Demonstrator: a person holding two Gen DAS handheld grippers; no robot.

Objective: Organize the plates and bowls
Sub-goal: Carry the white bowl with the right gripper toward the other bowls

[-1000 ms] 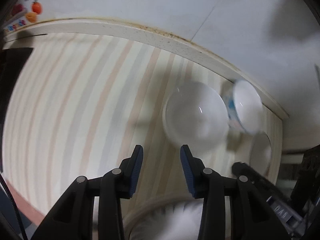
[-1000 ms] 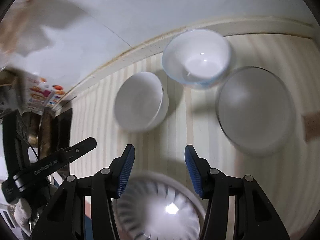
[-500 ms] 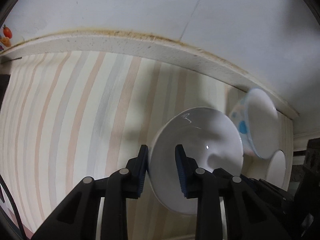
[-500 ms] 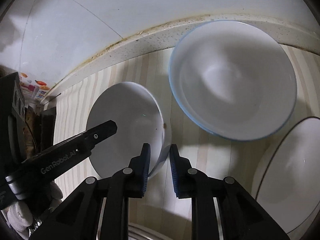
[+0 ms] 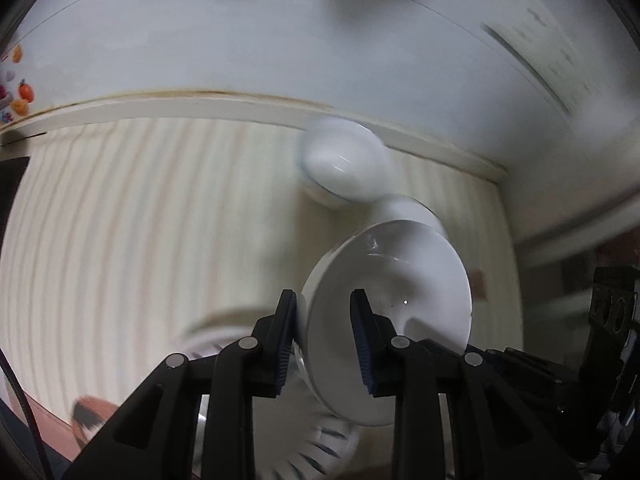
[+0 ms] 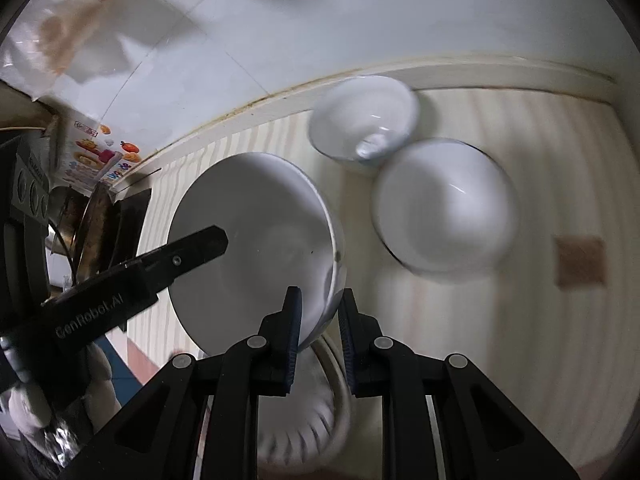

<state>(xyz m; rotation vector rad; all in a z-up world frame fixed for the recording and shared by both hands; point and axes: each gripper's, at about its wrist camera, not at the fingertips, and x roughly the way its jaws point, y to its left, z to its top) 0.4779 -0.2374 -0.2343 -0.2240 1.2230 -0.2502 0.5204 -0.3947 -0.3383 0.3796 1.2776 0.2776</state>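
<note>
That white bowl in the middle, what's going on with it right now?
Left gripper and right gripper both clamped on white bowl's rim. Bowl tilted, lifted. Ribbed plate directly beneath.

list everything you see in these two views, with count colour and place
white bowl: 1, plain white, gripped at opposite rims by both tools
blue-rimmed bowl: 1, white, by the back edge
dark-rimmed bowl: 1, white, right of the held bowl
fluted plate: 1, white, under the tools
striped counter: 1, cream
brown patch: 1, on the counter's right
left tool: 1, black, blue pads, shut
right tool: 1, black, blue pads, shut
</note>
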